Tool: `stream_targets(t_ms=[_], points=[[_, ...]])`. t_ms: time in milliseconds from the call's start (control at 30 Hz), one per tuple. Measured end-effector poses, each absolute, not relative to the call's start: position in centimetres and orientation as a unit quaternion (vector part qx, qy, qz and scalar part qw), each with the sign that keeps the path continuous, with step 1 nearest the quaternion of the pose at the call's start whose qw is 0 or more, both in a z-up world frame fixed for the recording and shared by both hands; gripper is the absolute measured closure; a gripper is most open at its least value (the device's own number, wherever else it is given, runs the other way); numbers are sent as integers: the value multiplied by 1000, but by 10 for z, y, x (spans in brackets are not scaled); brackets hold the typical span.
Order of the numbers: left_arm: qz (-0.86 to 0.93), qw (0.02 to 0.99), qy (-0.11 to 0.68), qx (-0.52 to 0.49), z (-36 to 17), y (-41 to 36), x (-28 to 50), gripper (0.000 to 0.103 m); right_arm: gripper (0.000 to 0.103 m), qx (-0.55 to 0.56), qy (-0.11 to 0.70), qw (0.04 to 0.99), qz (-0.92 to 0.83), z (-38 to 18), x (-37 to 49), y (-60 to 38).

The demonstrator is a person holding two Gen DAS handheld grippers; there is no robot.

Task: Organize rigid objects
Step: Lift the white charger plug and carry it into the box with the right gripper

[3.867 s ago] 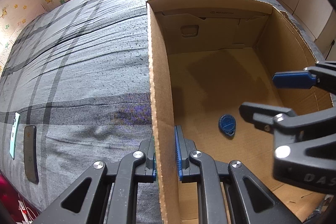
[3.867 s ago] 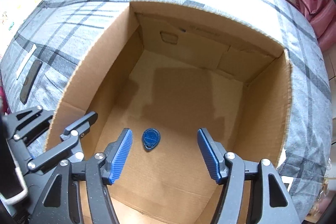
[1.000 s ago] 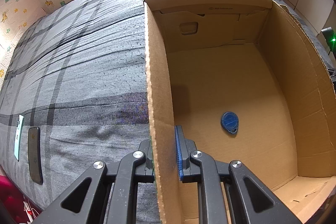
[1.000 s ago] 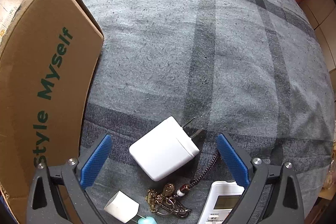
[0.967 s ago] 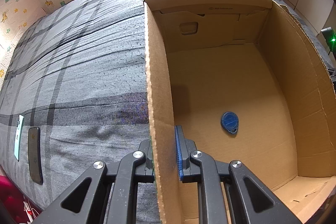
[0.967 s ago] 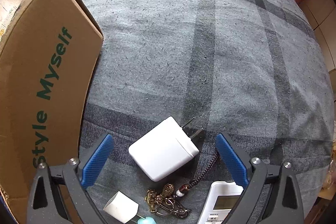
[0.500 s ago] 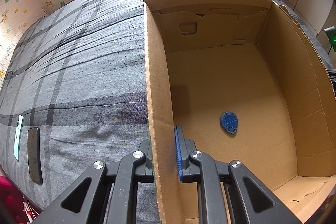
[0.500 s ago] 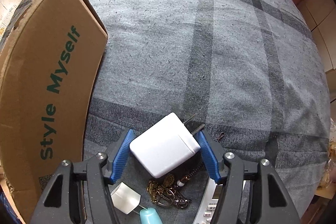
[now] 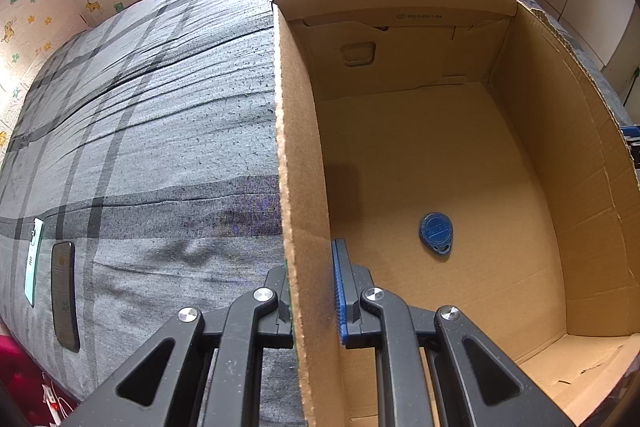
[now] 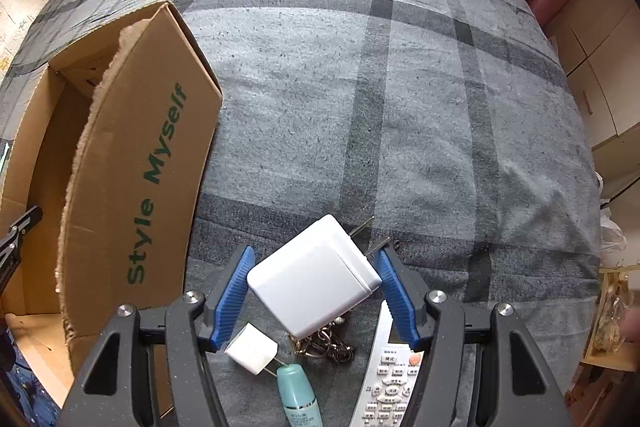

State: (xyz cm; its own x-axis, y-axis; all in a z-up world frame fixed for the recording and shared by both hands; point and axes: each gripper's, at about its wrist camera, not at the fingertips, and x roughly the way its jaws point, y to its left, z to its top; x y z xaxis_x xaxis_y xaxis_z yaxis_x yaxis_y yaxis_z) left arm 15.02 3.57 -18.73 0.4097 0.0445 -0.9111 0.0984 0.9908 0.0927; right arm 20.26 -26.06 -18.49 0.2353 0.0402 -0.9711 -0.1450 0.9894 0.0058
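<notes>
The right tool grips the white square plug-in charger with two metal prongs across two of its corners, not across flat faces. This is the main risk, in my judgement: the smooth plastic body sits diagonally between the blue ribbed pads, so it can rotate or slide out on the way to the open brown cardboard box with green letters. If it falls, it would probably land on the other small things just below it: a small white cube adapter, a bunch of metal keys and rings, a turquoise little bottle and a white remote control with grey buttons. The charger appears already raised above these things and above the grey checked bed cover. The jaws stand about half open, with both pads pressing on the charger.

A second risk is the tall box wall between the charger and the inside; a low path could knock the prongs or the body against the torn upper edge.

The left tool is clenched on the near wall of the same box, one finger outside and one inside, and holds it steady. If this grip slips, the light box may shift on the soft bed. Inside, only a blue teardrop-shaped key tag lies on the floor of the box.
</notes>
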Motion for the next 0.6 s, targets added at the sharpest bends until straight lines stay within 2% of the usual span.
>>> stream_targets(t_ms=[600], points=[[-16, 837, 543, 68, -188, 35, 151, 89, 36, -73, 579, 808, 75, -109, 188, -225]])
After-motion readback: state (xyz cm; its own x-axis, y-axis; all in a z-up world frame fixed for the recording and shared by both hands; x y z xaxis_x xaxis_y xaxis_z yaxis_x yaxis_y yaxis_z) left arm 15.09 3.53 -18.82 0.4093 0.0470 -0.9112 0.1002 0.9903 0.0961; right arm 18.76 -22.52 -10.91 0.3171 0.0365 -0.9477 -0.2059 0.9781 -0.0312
